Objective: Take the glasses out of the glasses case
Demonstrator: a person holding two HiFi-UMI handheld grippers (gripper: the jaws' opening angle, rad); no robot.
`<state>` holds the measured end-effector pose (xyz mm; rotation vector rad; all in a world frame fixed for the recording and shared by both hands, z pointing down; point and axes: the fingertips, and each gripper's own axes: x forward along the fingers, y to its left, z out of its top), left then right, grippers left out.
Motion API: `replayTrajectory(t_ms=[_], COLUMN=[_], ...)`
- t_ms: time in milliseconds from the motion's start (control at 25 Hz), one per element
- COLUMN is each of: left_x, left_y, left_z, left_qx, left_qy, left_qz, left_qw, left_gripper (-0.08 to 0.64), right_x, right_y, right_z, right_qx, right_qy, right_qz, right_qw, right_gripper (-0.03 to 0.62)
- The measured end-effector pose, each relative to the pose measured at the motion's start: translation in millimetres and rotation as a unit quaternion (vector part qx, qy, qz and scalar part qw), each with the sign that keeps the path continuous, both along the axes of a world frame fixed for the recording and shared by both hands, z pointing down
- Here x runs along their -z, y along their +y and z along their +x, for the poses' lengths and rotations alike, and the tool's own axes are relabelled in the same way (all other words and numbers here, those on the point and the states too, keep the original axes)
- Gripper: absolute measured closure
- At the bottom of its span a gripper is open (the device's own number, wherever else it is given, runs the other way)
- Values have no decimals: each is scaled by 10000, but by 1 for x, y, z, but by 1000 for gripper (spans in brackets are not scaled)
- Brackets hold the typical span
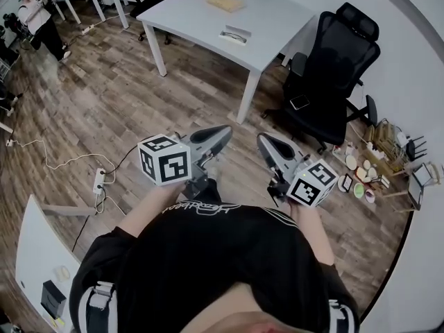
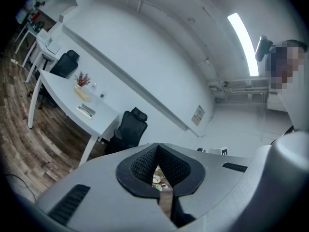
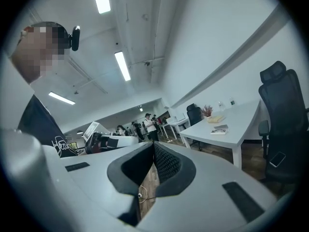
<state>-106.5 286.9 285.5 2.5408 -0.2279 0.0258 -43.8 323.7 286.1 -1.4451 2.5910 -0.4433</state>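
Standing on a wide wood floor (image 1: 104,96) and looking steeply down at it. Facing a white table (image 1: 284,19) well ahead, with a black chair (image 1: 333,82) just beside its right corner. Wearing a black shirt (image 1: 222,269), filling the bottom of the head view. Holding the left claw (image 1: 223,133) and the right claw (image 1: 265,141) side by side in front of the chest, near each other but not touching, both pointing forward over the floor and well apart from the table. Pressing the left claw's jaws together at the tips, as seen in the left gripper view, gripping nothing, with only a narrow slit lower down opening onto the floor. Pressing the right claw's jaws together at the tips too, as seen in the right gripper view, again gripping nothing. Seeing a cluster of small dishes (image 1: 362,175) crowding the floor by the wall on the right. Seeing a yellowish box (image 1: 225,3) sitting near the far edge of the table. Seeing a small flat grey case (image 1: 234,35) lying near the middle of the table, far from both claws, too small to tell open from closed or to make out glasses. Seeing a power strip (image 1: 99,180) lying on the floor to the left, with a thin cable (image 1: 41,155) trailing towards it. Seeing a phone (image 1: 300,103) resting on the chair seat
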Motion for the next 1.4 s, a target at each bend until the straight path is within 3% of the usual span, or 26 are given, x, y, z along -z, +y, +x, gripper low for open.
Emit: replayTrajectory(t_ms=[480, 920, 1400], left_x=[9, 2, -23], left_y=[-139, -282, -332], left_z=[53, 80, 95], left_qx=[-365, -461, -454], left_qy=[-126, -218, -433], left_qz=[-168, -239, -219], left_qw=[9991, 9984, 9978], left_gripper=[552, 552, 552], right_x=[8, 10, -16], right_y=[-136, -273, -322], right_z=[50, 81, 113], right_qx=[-255, -438, -517], right_qy=[-177, -257, -535], right_qz=[-210, -198, -267], right_qw=[9993, 9985, 9969], right_gripper=[583, 583, 583])
